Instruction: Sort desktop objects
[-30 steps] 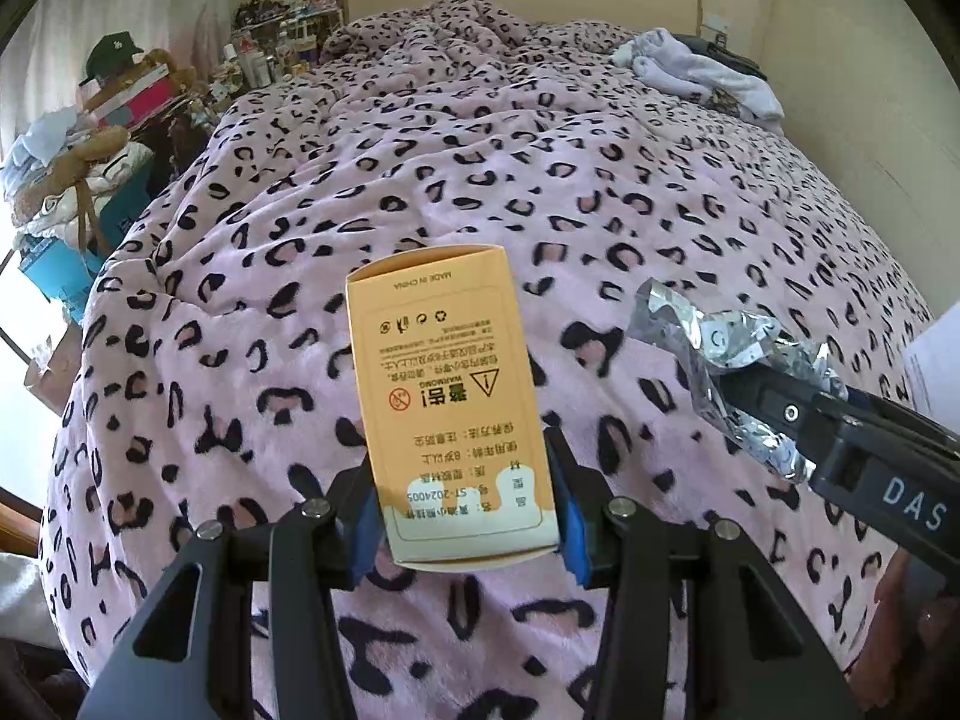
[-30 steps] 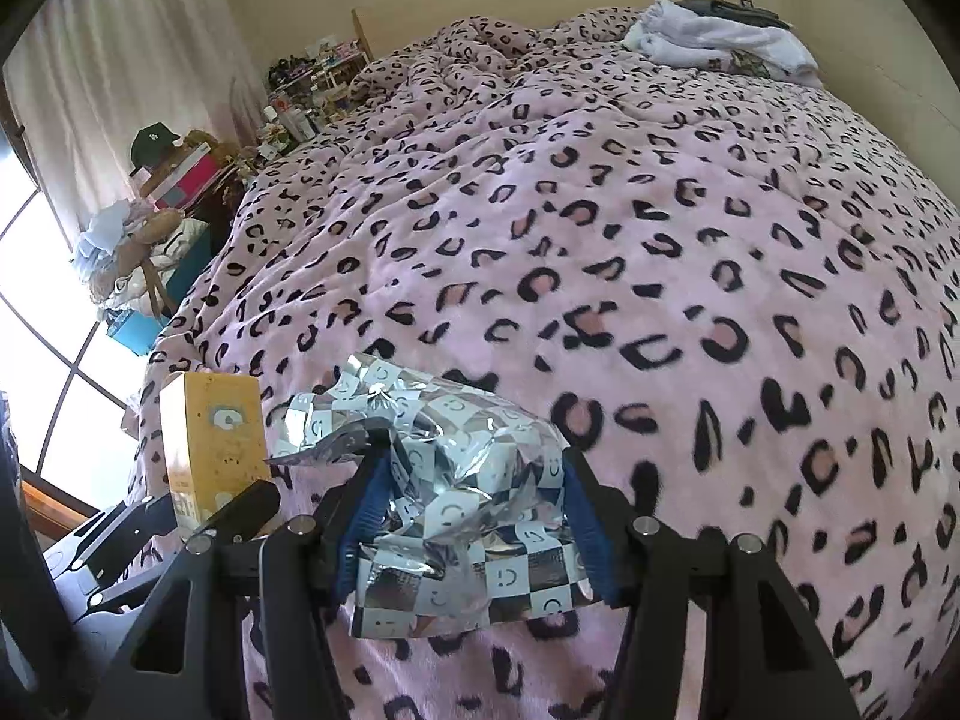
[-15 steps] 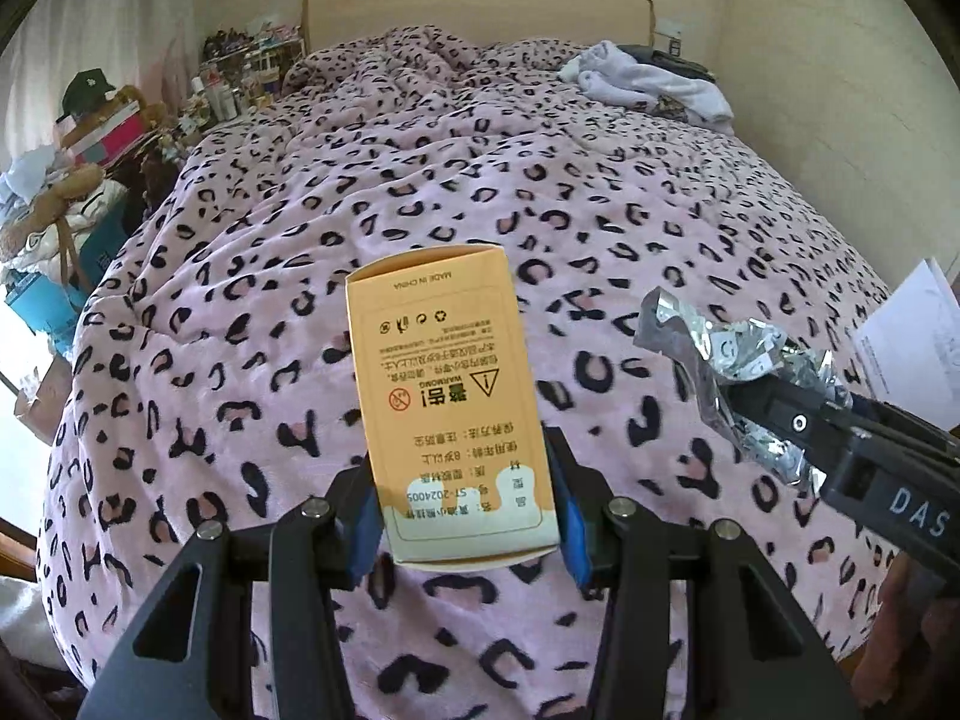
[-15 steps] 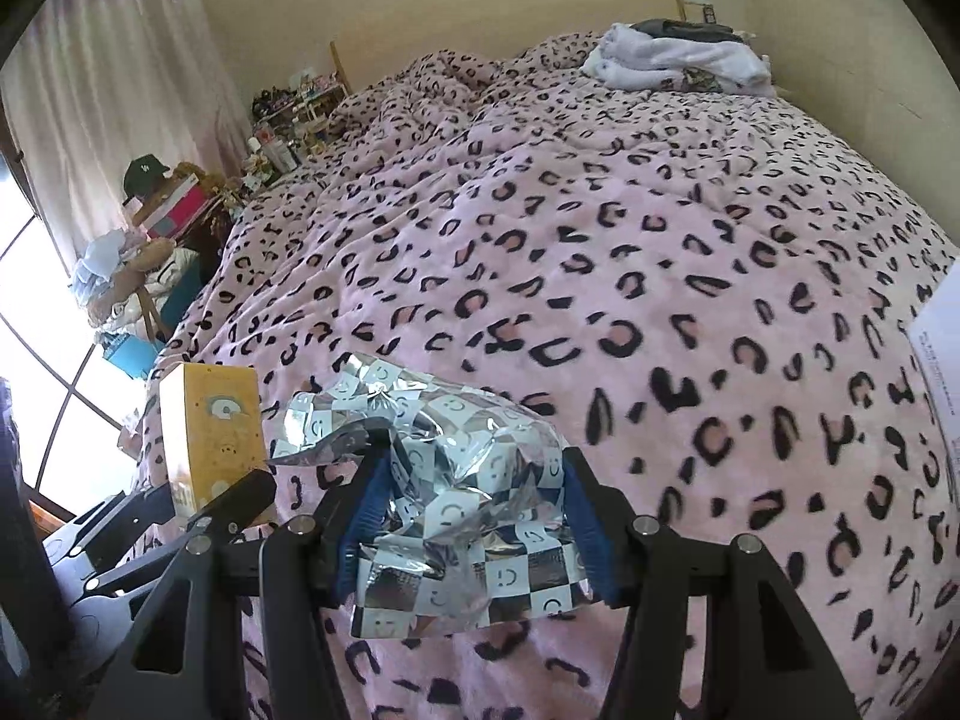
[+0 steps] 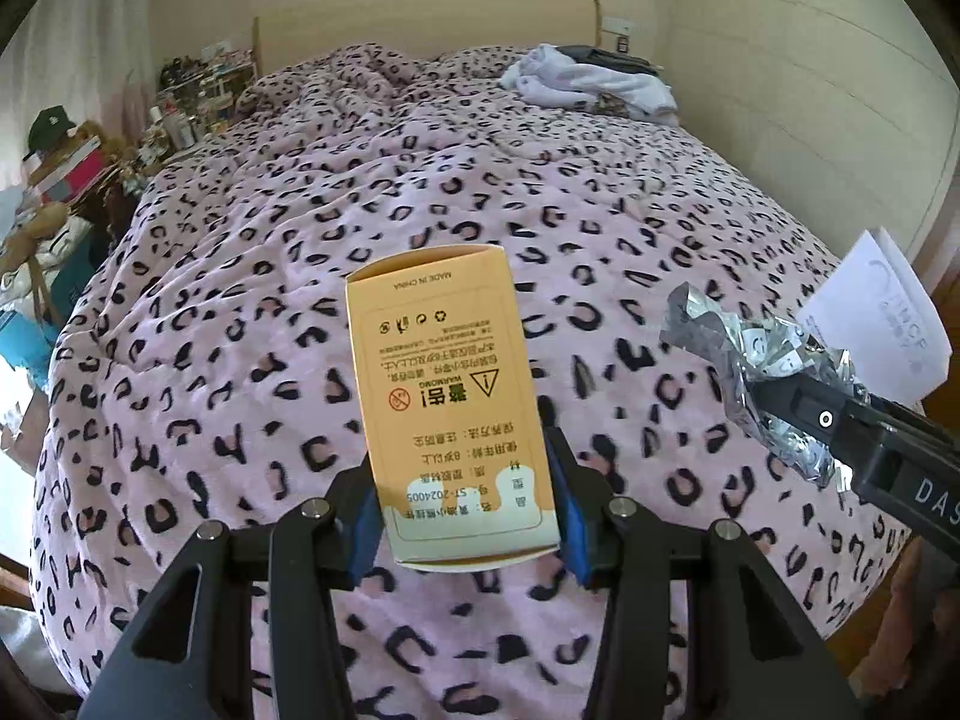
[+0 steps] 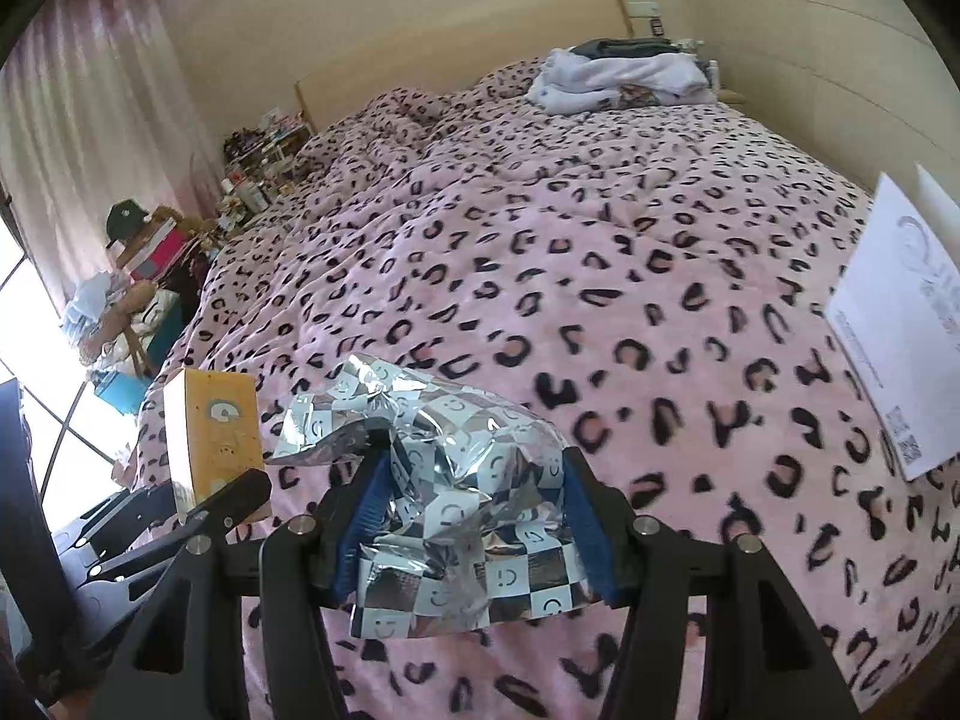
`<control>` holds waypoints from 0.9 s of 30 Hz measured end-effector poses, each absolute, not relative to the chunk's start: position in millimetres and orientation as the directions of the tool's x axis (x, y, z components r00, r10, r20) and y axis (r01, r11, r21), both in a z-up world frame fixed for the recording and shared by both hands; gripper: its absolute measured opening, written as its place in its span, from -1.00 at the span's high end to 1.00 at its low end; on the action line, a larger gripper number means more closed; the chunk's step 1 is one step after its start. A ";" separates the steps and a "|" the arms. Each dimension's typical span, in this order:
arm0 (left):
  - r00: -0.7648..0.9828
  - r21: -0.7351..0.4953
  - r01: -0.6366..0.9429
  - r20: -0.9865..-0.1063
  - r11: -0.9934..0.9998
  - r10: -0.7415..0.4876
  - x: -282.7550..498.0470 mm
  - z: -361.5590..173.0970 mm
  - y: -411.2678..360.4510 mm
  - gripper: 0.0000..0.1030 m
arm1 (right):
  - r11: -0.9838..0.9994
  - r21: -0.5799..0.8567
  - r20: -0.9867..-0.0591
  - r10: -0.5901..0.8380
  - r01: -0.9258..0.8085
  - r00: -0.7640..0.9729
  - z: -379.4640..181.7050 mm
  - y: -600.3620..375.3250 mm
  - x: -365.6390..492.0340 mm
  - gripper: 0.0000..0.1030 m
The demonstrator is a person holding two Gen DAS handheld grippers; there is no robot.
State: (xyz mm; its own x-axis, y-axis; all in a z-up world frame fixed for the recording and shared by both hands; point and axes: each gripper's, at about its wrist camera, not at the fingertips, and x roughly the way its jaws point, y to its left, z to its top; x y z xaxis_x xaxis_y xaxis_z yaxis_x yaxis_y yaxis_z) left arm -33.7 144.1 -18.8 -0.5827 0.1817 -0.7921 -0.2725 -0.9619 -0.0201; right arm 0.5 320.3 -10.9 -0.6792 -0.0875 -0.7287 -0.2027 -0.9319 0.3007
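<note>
Carry step, both loads aloft over the leopard-print bed [image 5: 372, 216]: left gripper [image 5: 462, 516] has its blue pads clamped on the lower end of the orange box [image 5: 444, 396], dead centre of the left view, and right gripper [image 6: 468, 516] is closed around the crumpled silver checkered bag [image 6: 462, 480], its tip at 3 o'clock in that view. A white paper [image 6: 894, 324] lies at 3 o'clock at the bed's edge. Next, likely pick a drop spot for each and lower before letting go; no sorting bin visible.

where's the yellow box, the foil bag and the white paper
yellow box [image 5: 444, 396], left wrist view, middle of its printed face
foil bag [image 6: 462, 510], right wrist view, crumpled front
white paper [image 6: 900, 324], right wrist view, middle of sheet
</note>
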 end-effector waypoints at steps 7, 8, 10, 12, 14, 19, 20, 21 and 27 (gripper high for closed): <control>-0.578 -0.025 -0.325 -0.786 -0.945 0.220 -23.8 -9.9 180.7 0.07 | -0.927 0.297 -0.724 -0.062 -0.229 -0.687 -6.0 345.7 19.6 -0.12; -0.578 -0.025 -0.333 -0.784 -0.942 0.226 -22.3 -8.4 186.2 0.07 | -0.926 0.297 -0.722 -0.057 -0.234 -0.689 -5.1 350.1 22.7 -0.12; -0.578 -0.022 -0.348 -0.782 -0.937 0.233 -19.5 -6.0 197.7 0.06 | -0.923 0.297 -0.720 -0.048 -0.245 -0.693 -3.1 358.0 28.2 -0.12; -0.577 -0.020 -0.367 -0.780 -0.930 0.244 -16.3 -3.2 211.2 0.06 | -0.918 0.300 -0.716 -0.039 -0.257 -0.697 -1.2 366.5 34.1 -0.12; -0.575 -0.020 -0.380 -0.778 -0.925 0.253 -13.5 -1.2 222.2 0.06 | -0.914 0.302 -0.713 -0.028 -0.271 -0.700 0.8 375.8 40.6 -0.12; -0.570 -0.019 -0.411 -0.775 -0.912 0.273 -7.2 3.2 248.4 0.06 | -0.904 0.306 -0.710 -0.007 -0.298 -0.705 3.4 398.6 55.4 -0.12; -0.568 -0.020 -0.416 -0.775 -0.909 0.278 -6.2 4.1 253.7 0.06 | -0.902 0.307 -0.708 -0.004 -0.303 -0.706 3.7 402.0 58.3 -0.12; -0.567 -0.021 -0.423 -0.774 -0.906 0.282 -4.7 4.9 259.2 0.06 | -0.900 0.308 -0.708 -0.001 -0.308 -0.706 4.3 406.1 61.0 -0.12; -0.563 -0.016 -0.460 -0.767 -0.888 0.306 4.6 10.4 291.7 0.06 | -0.888 0.311 -0.701 0.027 -0.339 -0.713 8.5 434.3 79.0 -0.12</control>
State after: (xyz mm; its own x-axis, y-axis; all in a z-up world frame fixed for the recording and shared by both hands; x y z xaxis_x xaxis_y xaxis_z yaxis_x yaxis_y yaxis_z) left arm 4.6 291.7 10.4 -0.5634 0.3059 -0.7674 -0.4598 -0.8878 -0.0164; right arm 79.0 434.3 8.5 -0.7127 0.0272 -0.7010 -0.3393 -0.8879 0.3106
